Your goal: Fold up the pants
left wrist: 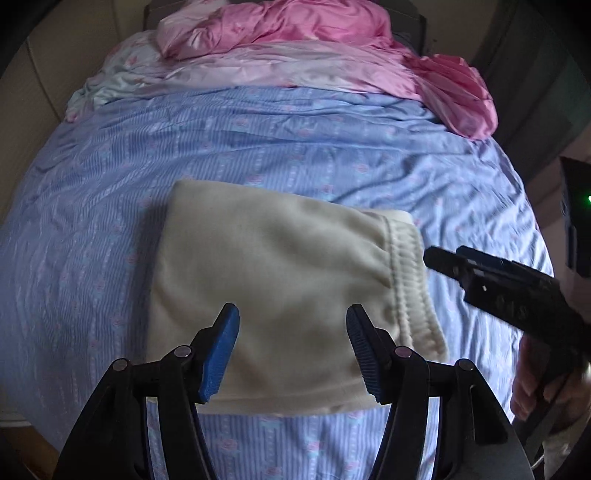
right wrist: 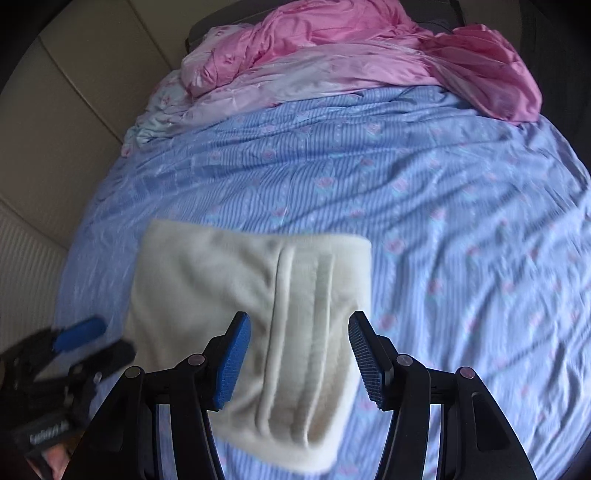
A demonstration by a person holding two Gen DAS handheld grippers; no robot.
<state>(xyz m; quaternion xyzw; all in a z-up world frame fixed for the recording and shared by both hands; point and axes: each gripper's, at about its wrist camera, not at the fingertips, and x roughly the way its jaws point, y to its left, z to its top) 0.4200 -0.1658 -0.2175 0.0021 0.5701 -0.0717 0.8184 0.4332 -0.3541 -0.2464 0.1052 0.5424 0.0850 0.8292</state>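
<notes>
Blue bedsheet (left wrist: 295, 155) fills frame; cream pants (left wrist: 273, 295) lie folded at lower centre. Left gripper (left wrist: 291, 354) & right gripper (right wrist: 299, 358): fingers wide apart, holding nothing. Probably finished; if tidying, press edges flat w/o dragging.

Blue patterned bedsheet (left wrist: 295, 147), crumpled pink satin bedding (left wrist: 295, 33) at its far end

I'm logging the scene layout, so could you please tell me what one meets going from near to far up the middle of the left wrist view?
Left gripper, jaws apart → folded cream pants → blue striped bedsheet → pale pink sheet → crumpled bright pink bedding.
</notes>
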